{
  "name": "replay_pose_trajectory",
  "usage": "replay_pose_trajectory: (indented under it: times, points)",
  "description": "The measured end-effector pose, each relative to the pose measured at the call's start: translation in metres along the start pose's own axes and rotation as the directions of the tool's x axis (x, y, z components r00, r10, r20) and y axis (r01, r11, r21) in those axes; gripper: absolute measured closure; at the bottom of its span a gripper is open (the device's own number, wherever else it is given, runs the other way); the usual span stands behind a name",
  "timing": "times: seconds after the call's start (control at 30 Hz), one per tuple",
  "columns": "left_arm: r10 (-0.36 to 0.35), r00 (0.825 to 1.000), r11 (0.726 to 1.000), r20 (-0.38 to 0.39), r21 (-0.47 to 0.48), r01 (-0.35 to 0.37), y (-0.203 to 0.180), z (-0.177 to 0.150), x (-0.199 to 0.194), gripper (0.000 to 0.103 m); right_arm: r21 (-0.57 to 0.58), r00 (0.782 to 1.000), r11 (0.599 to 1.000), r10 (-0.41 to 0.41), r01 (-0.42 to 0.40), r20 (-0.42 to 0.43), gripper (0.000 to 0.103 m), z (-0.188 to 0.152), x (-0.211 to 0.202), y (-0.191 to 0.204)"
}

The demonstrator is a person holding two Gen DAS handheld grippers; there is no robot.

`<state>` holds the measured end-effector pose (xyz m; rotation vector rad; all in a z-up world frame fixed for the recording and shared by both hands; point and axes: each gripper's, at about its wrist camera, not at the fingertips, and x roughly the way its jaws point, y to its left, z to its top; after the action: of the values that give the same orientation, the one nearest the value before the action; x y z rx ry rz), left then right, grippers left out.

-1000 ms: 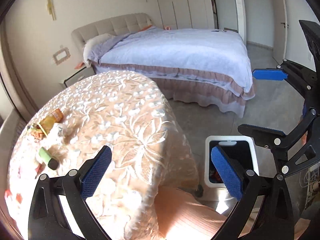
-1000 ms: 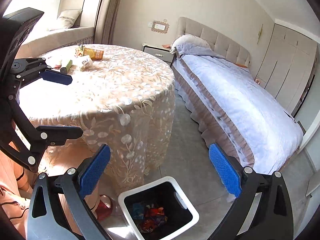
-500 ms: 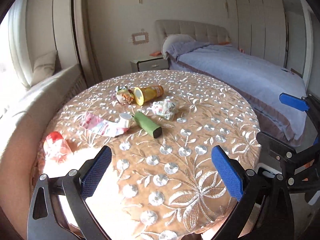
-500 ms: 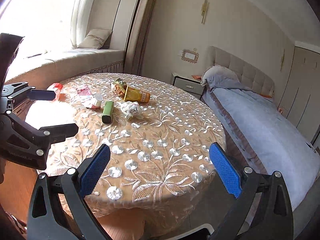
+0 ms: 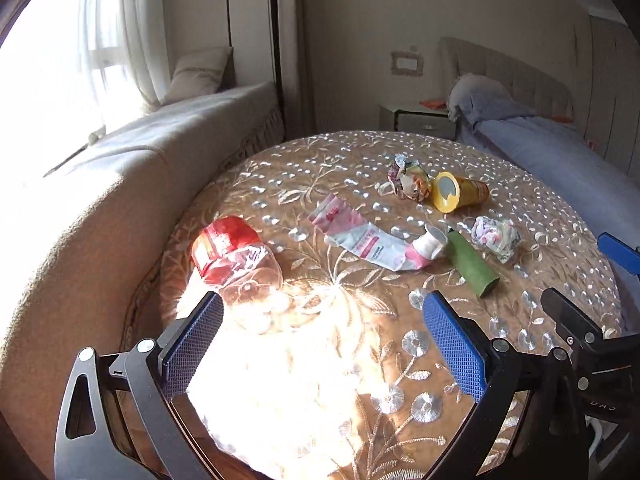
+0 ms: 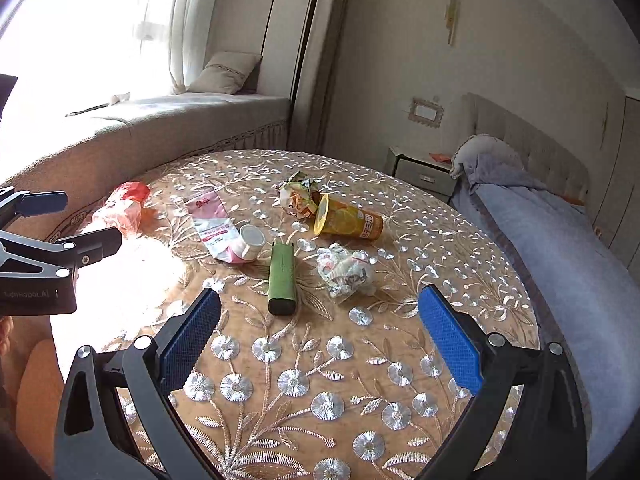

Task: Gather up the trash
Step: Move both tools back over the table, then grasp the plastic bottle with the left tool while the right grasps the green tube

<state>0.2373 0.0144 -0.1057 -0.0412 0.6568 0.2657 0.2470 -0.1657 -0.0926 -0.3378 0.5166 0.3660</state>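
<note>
Trash lies on a round table under an embroidered cloth. There is a crushed clear bottle with a red label, a pink and white tube, a green stick, a crumpled paper ball, a yellow cup on its side and a crumpled wrapper. My left gripper hangs open just short of the bottle. My right gripper is open in front of the green stick and paper ball. Neither holds anything.
A cushioned window bench curves behind the table at the left, with a pillow. A bed and a nightstand stand to the right. Strong sunlight washes out the table's near left part.
Both views have swung up from the floor and the white bin to the table top. The bin has dropped out of view, and both grippers are nearer the trash, still open.
</note>
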Motion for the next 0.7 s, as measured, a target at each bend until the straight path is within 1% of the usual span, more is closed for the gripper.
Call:
replay_pose_trajectory:
  times: [0.1, 0.2, 0.3, 0.33, 0.43, 0.53, 0.6, 0.63, 0.67, 0.7]
  points:
    - [0.05, 0.998, 0.996, -0.044, -0.066, -0.053, 0.015, 0.003, 0.02, 0.005, -0.015, 0.998, 0.999, 0.031, -0.031, -0.047, 0.005, 0.005, 0.022, 0.008]
    - [0.097, 0.99, 0.988, -0.101, -0.113, -0.108, 0.023, 0.004, 0.044, 0.005, -0.015, 0.992, 0.998, 0.055, -0.057, -0.11, 0.005, 0.009, 0.046, 0.013]
    - [0.133, 0.982, 0.971, -0.134, -0.182, -0.157, 0.031, 0.005, 0.065, 0.005, -0.004, 0.981, 0.996, 0.085, -0.088, -0.175, 0.005, 0.011, 0.07, 0.015]
    - [0.141, 0.977, 0.966, -0.157, -0.194, -0.171, 0.033, 0.006, 0.074, 0.005, -0.001, 0.977, 0.996, 0.092, -0.094, -0.19, 0.005, 0.011, 0.076, 0.016]
    - [0.143, 0.962, 0.95, -0.232, -0.239, -0.199, 0.044, 0.009, 0.099, 0.005, 0.008, 0.965, 0.993, 0.115, -0.116, -0.234, 0.005, 0.012, 0.092, 0.016]
    - [0.153, 0.951, 0.93, -0.269, -0.286, -0.231, 0.06, 0.01, 0.113, 0.005, 0.011, 0.958, 0.991, 0.132, -0.133, -0.254, 0.005, 0.012, 0.102, 0.016]
    - [0.132, 0.949, 0.926, -0.287, -0.306, -0.221, 0.069, 0.009, 0.12, 0.005, 0.014, 0.95, 0.989, 0.148, -0.15, -0.276, 0.005, 0.012, 0.11, 0.017]
    - [0.143, 0.946, 0.926, -0.29, -0.3, -0.232, 0.071, 0.01, 0.123, 0.005, 0.021, 0.946, 0.987, 0.157, -0.158, -0.284, 0.005, 0.012, 0.113, 0.017]
    - [0.141, 0.947, 0.93, -0.29, -0.29, -0.227, 0.073, 0.01, 0.125, 0.005, 0.031, 0.941, 0.986, 0.166, -0.165, -0.296, 0.007, 0.012, 0.115, 0.017]
    - [0.137, 0.949, 0.93, -0.283, -0.294, -0.222, 0.076, 0.011, 0.125, 0.005, 0.039, 0.934, 0.984, 0.179, -0.175, -0.309, 0.014, 0.011, 0.118, 0.017]
